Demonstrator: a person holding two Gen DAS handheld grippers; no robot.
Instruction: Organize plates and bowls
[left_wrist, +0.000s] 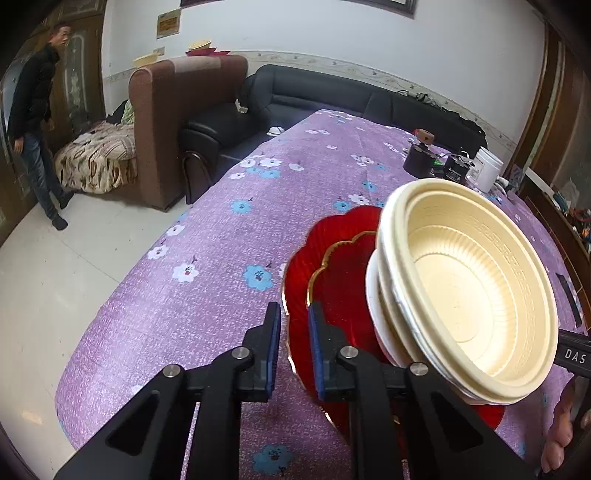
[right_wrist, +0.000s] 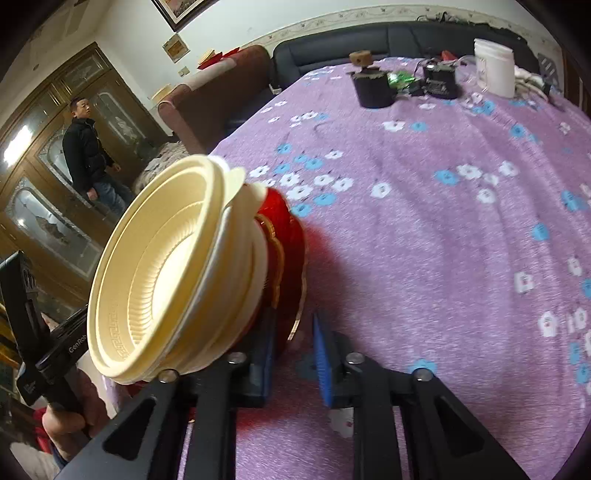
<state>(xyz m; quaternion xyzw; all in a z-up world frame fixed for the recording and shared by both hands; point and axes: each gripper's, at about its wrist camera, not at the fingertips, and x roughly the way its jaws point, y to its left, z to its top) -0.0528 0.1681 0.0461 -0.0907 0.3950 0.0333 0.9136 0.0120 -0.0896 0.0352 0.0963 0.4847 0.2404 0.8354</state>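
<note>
Both claws, left claw (left_wrist: 293, 332) and right claw (right_wrist: 293, 341), pinch the red plate's (left_wrist: 332, 269) rim; stiff, slippery, with light cream bowls (left_wrist: 469, 295) liable to slide.

Each claw (left_wrist: 293, 347) (right_wrist: 293, 354) has black arms, silver screws and blue pads.

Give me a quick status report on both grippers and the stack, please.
Left gripper and right gripper each shut on the red plate's rim. Cream bowls stacked on top. Tablecloth around clear.
</note>
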